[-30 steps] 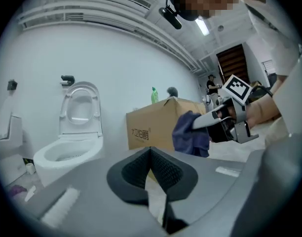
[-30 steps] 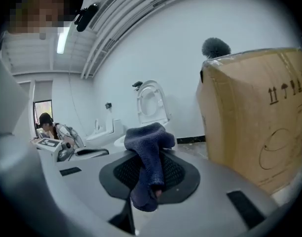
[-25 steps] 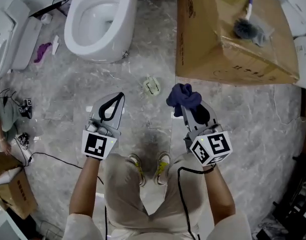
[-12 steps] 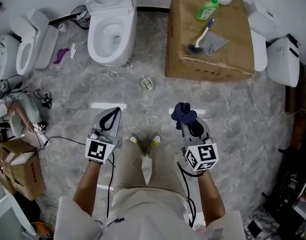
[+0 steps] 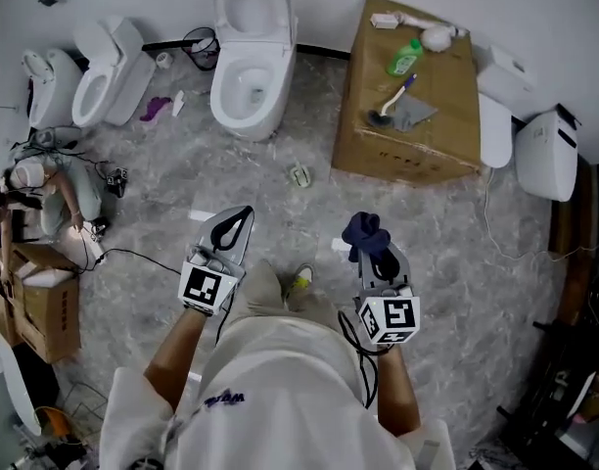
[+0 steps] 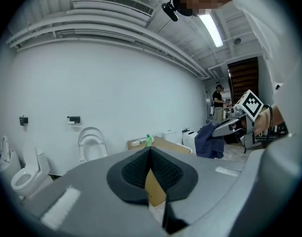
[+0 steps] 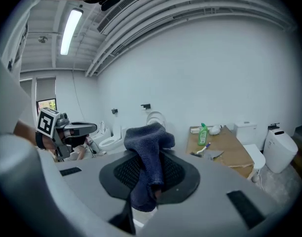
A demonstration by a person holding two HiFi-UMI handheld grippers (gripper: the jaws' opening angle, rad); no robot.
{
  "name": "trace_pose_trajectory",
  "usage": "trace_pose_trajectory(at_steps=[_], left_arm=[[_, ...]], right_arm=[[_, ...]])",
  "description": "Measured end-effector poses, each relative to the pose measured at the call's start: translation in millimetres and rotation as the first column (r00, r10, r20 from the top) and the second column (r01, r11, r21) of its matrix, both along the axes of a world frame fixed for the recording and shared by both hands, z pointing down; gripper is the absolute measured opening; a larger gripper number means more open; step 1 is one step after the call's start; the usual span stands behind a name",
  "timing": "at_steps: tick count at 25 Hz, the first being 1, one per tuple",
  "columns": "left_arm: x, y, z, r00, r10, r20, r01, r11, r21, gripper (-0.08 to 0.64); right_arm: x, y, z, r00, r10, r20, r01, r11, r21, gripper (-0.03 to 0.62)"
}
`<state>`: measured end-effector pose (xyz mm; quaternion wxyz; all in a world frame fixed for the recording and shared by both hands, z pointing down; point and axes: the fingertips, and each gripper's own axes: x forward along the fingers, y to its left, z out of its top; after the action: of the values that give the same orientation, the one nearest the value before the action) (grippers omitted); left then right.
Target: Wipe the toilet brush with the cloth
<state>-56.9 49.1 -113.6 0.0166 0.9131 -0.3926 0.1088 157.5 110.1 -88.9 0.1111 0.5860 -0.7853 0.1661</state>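
Right tongs (image 7: 150,181) clamp a bunched navy cloth (image 7: 148,142); left tongs (image 6: 150,168) closed; dark-bristled toilet brush (image 5: 397,96) lies on cardboard box (image 5: 397,157).

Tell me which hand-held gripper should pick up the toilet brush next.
Left. The left hand-held gripper is shut and empty; the right hand-held gripper is clamped on the cloth. The toilet brush lies untouched on the cardboard box.

Left hand-held gripper (image 6: 150,154): its jaws met, with nothing between them. At right, the right hand-held gripper (image 6: 218,131) clasped a dark blue cloth (image 6: 208,142).
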Motion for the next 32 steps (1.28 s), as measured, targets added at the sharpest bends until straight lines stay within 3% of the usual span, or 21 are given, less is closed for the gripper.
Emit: trace_pose_trajectory(at_steps=[8,14,32], left_arm=[[-30,26,-33,0.993,-0.095,-0.075,0.098,0.995,0.029,-0.002],[-30,36,-45,0.992,-0.092,-0.09,0.097,0.994,0.058,-0.002],[-17,54,-59,0.997,-0.052,-0.051,0.056,0.995,0.086,-0.002]], right_arm=[[-6,28,-32,0.999,0.016,-0.04,-0.013,0.997,0.076,0.072],[1,36,-51,0.997,0.037,-0.061,-0.029,0.991,0.128,0.071],[1,49,-56,0.994,0.065,-0.093,-0.05,0.986,0.162,0.071]])
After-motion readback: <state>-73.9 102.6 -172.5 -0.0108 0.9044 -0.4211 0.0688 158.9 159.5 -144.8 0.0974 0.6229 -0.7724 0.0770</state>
